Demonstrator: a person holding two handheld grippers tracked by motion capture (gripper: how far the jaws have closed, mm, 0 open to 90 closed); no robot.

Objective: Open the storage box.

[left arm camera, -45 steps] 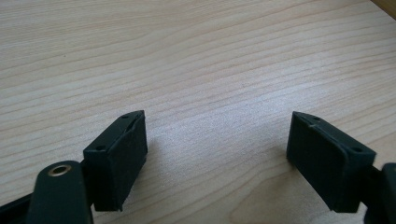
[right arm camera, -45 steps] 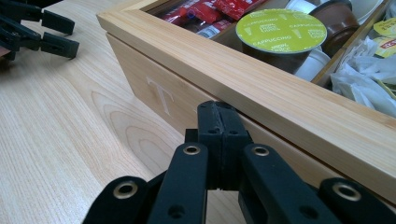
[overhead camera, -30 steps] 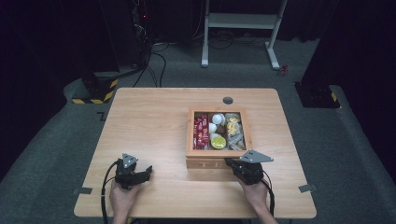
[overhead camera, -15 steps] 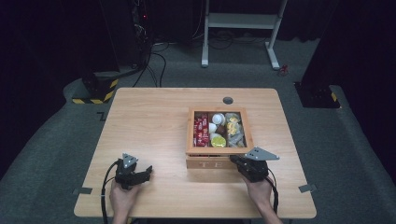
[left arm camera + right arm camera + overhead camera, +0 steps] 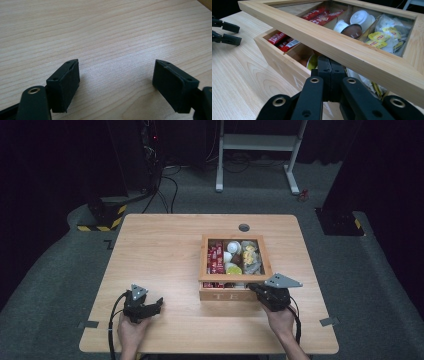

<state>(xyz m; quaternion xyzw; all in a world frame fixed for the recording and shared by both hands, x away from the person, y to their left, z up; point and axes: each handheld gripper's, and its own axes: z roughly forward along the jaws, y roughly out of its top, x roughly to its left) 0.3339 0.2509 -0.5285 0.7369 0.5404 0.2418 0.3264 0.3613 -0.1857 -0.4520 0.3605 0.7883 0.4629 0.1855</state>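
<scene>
Two grippers sit at the table's near edge: the left gripper (image 5: 156, 304), jaws spread on nothing and just easing inward, rests at seven o'clock. The right gripper (image 5: 329, 72), clenched, noses under the lid (image 5: 352, 51) of the wooden tea box (image 5: 222, 291) at five o'clock. That front lip lies straight ahead of it, long axis crosswise, nearest the right hand (image 5: 280, 320).

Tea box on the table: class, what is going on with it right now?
A person is lifting the glass-paned lid of the wooden tea box with the right hand-held gripper, its jaws shut beneath the lid's front edge. The lid is partly raised. The left hand-held gripper, open and empty, rests on the table.
</scene>
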